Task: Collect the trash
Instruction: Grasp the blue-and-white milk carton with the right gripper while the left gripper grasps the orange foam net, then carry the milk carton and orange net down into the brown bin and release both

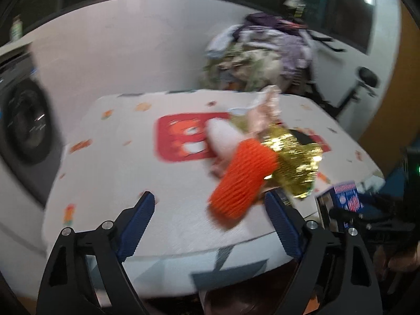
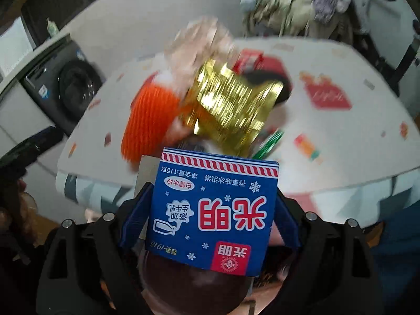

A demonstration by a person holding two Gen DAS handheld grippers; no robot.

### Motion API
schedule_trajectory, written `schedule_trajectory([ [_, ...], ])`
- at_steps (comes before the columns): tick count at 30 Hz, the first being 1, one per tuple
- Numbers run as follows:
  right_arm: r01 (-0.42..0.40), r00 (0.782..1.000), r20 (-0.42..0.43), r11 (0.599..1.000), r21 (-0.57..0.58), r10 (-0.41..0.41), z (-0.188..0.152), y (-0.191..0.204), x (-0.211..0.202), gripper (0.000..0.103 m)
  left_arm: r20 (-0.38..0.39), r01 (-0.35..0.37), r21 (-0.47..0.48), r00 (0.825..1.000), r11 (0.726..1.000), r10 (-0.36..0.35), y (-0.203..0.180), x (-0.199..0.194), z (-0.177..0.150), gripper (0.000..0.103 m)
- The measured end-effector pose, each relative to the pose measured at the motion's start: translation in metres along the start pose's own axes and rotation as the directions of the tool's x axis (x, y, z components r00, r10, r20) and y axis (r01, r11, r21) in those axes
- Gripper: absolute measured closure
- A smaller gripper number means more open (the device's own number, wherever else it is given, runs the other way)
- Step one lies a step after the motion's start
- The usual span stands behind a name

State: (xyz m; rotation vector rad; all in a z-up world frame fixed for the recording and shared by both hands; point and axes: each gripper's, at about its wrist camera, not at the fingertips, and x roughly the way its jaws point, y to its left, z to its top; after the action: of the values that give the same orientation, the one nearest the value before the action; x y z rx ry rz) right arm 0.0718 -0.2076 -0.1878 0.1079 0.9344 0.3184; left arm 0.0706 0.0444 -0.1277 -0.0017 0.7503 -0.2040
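On the far left a dark front-loading washing machine (image 1: 25, 120) stands against the white wall, well apart from the work. My left hand-held gripper (image 1: 208, 206) hangs over the near edge of the bench (image 1: 110, 162), which is covered in a white cloth with small printed motifs. Its blue ribbed pads stand wide apart with nothing pressed between them. The orange honeycomb foam fruit sleeve (image 1: 244, 181) lies just ahead, nearer the right-hand pad.

That sleeve should be very light, soft and springy. I judge that a pinch across its middle would serve best, closing well in so that it cannot spring free.

Just beside it, touching or overlapping, sits the crumpled gold foil wrapper (image 1: 294, 162). It looks thin, slick and crackly, so I would take it by a bunched fold rather than a flat face. Behind both lies pale crinkled plastic (image 1: 265, 113), too blurred to name more closely.

Further right, my right hand-held gripper (image 2: 210, 210) has the blue and white printed ice-cream carton (image 2: 212, 215) between its pads, which bear on the carton's two sides with the jaws wide. The carton is held near the bench's front edge. It reads as empty card, light and stiff enough but easily crushed, so side pressure should stay gentle. A heap of clothes (image 2: 296, 2) sits beyond the bench.
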Motion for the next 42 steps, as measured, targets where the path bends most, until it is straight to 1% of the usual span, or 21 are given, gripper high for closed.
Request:
schedule_trajectory([
  [3, 0.039, 0.997, 0.069, 0.999, -0.001, -0.039, 0.009, -0.01, -0.011, 0.02, -0.045, 0.003, 0.103, 0.999, 0.995, 0.002, -0.019, 0.027, 0.011, 0.024],
  [5, 0.045, 0.995, 0.094, 0.999, 0.006, -0.045, 0.012, -0.017, -0.016, 0.02, -0.07, 0.025, 0.107, 0.997, 0.994, -0.017, -0.024, 0.046, 0.019, 0.027],
  [9, 0.056, 0.99, 0.125, 0.998, 0.024, -0.059, 0.01, -0.031, -0.022, 0.02, -0.119, 0.066, 0.073, 0.991, 0.995, -0.057, -0.03, 0.086, 0.035, 0.04],
  [11, 0.061, 0.989, 0.132, 0.998, 0.028, -0.064, 0.006, -0.037, -0.024, 0.02, -0.127, 0.065, 0.087, 0.99, 0.994, -0.054, -0.035, 0.097, 0.04, 0.042],
  [13, 0.064, 0.989, 0.129, 0.997, 0.036, -0.068, 0.002, -0.041, -0.024, 0.02, -0.139, 0.062, 0.115, 0.989, 0.991, -0.046, -0.044, 0.108, 0.042, 0.045],
  [14, 0.065, 0.99, 0.124, 0.997, 0.044, -0.07, 0.0, -0.045, -0.025, 0.02, -0.159, 0.066, 0.13, 0.986, 0.989, -0.045, -0.048, 0.112, 0.042, 0.056],
  [15, 0.065, 0.99, 0.121, 0.997, 0.049, -0.071, -0.002, -0.047, -0.025, 0.02, -0.179, 0.069, 0.145, 0.983, 0.987, -0.043, -0.05, 0.116, 0.042, 0.072],
  [17, 0.067, 0.99, 0.121, 0.996, 0.057, -0.074, -0.004, -0.051, -0.029, 0.019, -0.195, 0.067, 0.161, 0.98, 0.985, -0.035, -0.052, 0.116, 0.04, 0.086],
  [18, 0.068, 0.989, 0.125, 0.996, 0.057, -0.075, -0.006, -0.052, -0.031, 0.019, -0.194, 0.074, 0.157, 0.98, 0.985, -0.042, -0.051, 0.114, 0.039, 0.089],
  [20, 0.069, 0.988, 0.133, 0.996, 0.056, -0.076, -0.006, -0.053, -0.034, 0.019, -0.19, 0.099, 0.129, 0.979, 0.987, -0.074, -0.047, 0.104, 0.038, 0.09],
  [27, 0.05, 0.986, 0.155, 0.998, 0.033, -0.055, -0.008, -0.039, -0.041, 0.02, -0.162, 0.132, 0.111, 0.98, 0.985, -0.113, -0.041, 0.06, 0.029, 0.091],
  [32, 0.032, 0.989, 0.148, 0.999, -0.013, -0.03, -0.015, -0.023, -0.044, 0.019, -0.121, 0.152, 0.068, 0.982, 0.986, -0.143, -0.038, 0.02, 0.01, 0.091],
  [34, 0.02, 0.992, 0.127, 0.999, -0.031, -0.016, -0.021, -0.014, -0.042, 0.019, -0.114, 0.17, 0.05, 0.98, 0.984, -0.163, -0.039, 0.006, -0.002, 0.091],
  [37, -0.007, 0.997, 0.071, 0.997, -0.081, 0.013, -0.037, 0.004, -0.035, 0.019, -0.113, 0.189, 0.034, 0.976, 0.981, -0.185, -0.043, -0.01, -0.026, 0.091],
  [40, -0.047, 0.999, -0.003, 0.988, -0.144, 0.047, -0.056, 0.024, -0.026, 0.019, -0.115, 0.203, 0.003, 0.973, 0.979, -0.201, -0.043, -0.02, -0.044, 0.091],
  [42, -0.078, 0.995, -0.07, 0.981, -0.179, 0.066, -0.069, 0.036, -0.016, 0.019, -0.117, 0.207, -0.009, 0.971, 0.978, -0.207, -0.042, -0.024, -0.054, 0.091],
])
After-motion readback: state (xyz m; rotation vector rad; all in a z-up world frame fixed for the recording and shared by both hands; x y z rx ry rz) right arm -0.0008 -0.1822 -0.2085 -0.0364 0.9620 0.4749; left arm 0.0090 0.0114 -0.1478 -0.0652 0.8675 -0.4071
